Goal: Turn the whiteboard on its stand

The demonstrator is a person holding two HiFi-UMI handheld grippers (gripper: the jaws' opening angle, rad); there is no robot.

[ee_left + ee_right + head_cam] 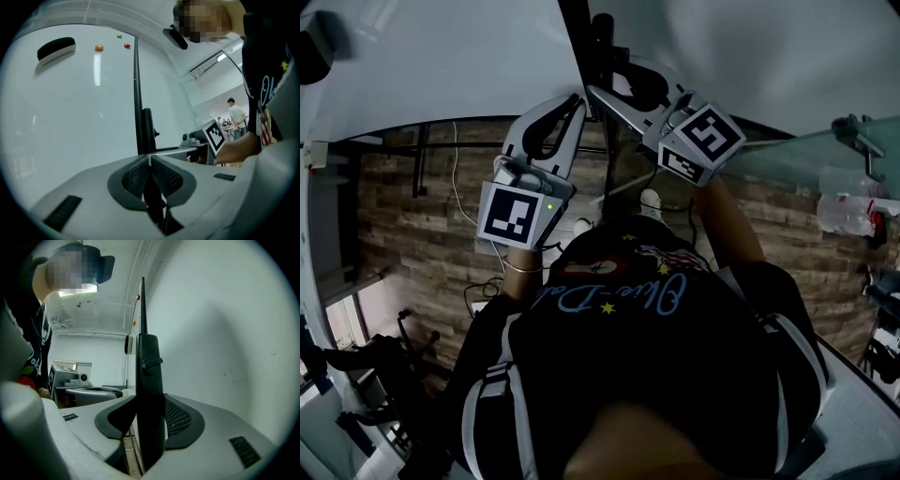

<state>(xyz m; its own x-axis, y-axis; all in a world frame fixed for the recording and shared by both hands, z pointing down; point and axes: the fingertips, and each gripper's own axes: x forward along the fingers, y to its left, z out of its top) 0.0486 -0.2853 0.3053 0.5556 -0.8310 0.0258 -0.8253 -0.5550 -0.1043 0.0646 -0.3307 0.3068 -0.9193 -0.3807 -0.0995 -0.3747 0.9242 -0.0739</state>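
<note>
The whiteboard [431, 66] stands right in front. The left gripper [575, 105] pinches its thin black edge [136, 93]. The right gripper [150, 401], just beside it, clamps a thicker black bar [149, 376] at that edge. To turn it well, hold firm and swing both together, slowly; the eraser [56, 48] may slip.

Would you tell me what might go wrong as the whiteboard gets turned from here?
The left gripper pinches only the thin black frame edge of the whiteboard and may slip. The right gripper clamps the black bracket, risking strain. The eraser and magnets could fall as the board tilts.
</note>
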